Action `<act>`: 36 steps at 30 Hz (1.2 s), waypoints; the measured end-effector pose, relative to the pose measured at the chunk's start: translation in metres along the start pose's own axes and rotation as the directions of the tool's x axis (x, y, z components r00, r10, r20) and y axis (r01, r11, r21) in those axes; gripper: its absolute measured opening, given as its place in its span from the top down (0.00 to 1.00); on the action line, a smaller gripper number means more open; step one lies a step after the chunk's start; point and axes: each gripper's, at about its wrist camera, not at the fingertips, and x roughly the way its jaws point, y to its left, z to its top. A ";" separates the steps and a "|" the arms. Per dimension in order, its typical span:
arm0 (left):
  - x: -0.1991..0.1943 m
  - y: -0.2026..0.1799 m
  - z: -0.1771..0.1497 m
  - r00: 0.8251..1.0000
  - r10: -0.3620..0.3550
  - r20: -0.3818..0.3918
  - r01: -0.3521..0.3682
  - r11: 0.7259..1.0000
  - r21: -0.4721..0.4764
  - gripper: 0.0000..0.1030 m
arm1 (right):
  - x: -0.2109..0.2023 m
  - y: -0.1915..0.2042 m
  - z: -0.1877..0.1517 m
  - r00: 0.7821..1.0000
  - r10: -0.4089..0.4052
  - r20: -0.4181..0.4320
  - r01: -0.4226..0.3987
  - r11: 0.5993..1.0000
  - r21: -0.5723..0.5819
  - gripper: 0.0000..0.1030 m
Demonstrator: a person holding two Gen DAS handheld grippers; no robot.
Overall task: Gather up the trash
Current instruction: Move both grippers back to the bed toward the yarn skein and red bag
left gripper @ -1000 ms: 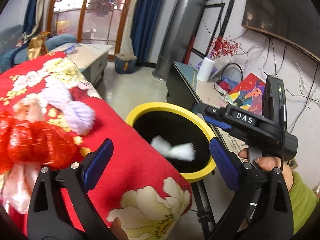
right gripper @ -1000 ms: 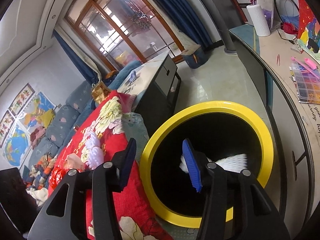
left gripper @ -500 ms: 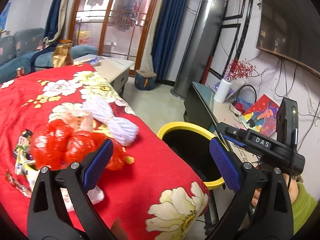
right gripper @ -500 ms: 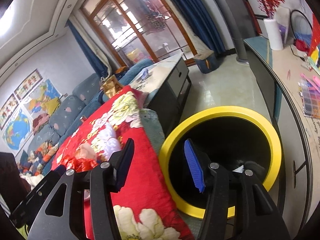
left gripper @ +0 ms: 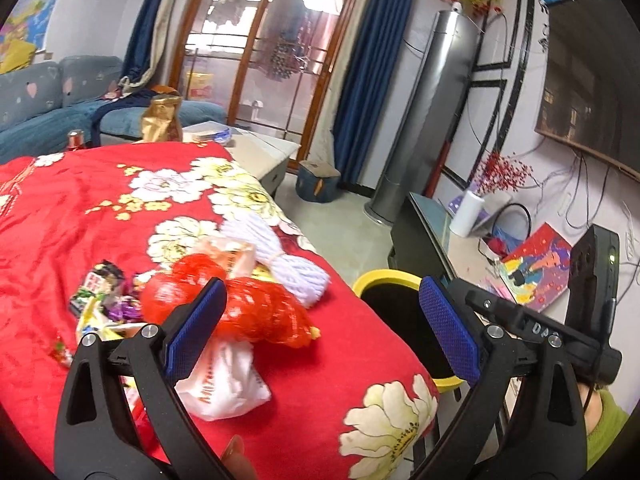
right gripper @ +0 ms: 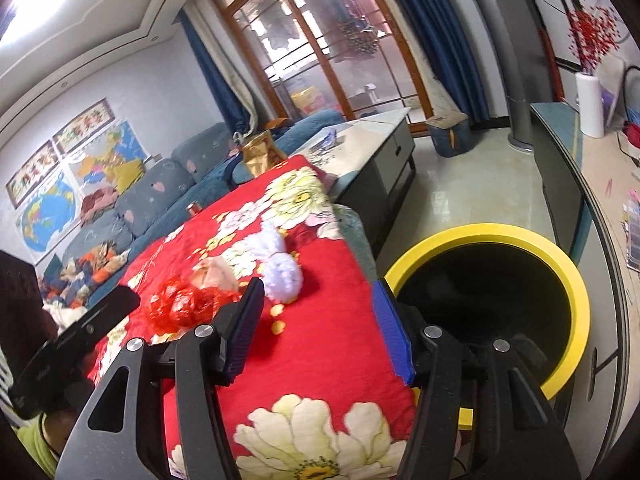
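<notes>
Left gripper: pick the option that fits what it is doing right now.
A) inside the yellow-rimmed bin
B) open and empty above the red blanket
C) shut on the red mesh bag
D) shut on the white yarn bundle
B: the left gripper has its blue pads spread wide with nothing between them, and the red mesh bag lies loose on the red blanket beyond them.

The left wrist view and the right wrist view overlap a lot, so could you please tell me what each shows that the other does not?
Only the left wrist view shows the white plastic bag and the snack wrappers. Only the right wrist view shows the wall maps. Both show the red mesh bag, the white yarn bundle, the yellow-rimmed bin beside the red floral cloth, and open, empty grippers.
</notes>
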 end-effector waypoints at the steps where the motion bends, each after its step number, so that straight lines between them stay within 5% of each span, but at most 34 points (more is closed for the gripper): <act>1: -0.001 0.003 0.001 1.000 0.004 0.002 -0.004 1.000 -0.006 0.14 | 0.000 0.003 0.000 1.000 0.004 -0.003 -0.004 1.000 -0.006 0.47; 27: -0.021 0.078 -0.002 0.995 0.103 0.009 -0.100 0.982 -0.158 0.14 | 0.033 0.080 -0.007 0.994 0.072 -0.080 -0.086 0.978 -0.191 0.42; 36: -0.014 0.101 -0.006 0.995 0.097 -0.029 -0.101 0.978 -0.181 0.14 | 0.073 0.078 0.009 0.997 0.003 -0.073 -0.018 0.981 -0.194 0.42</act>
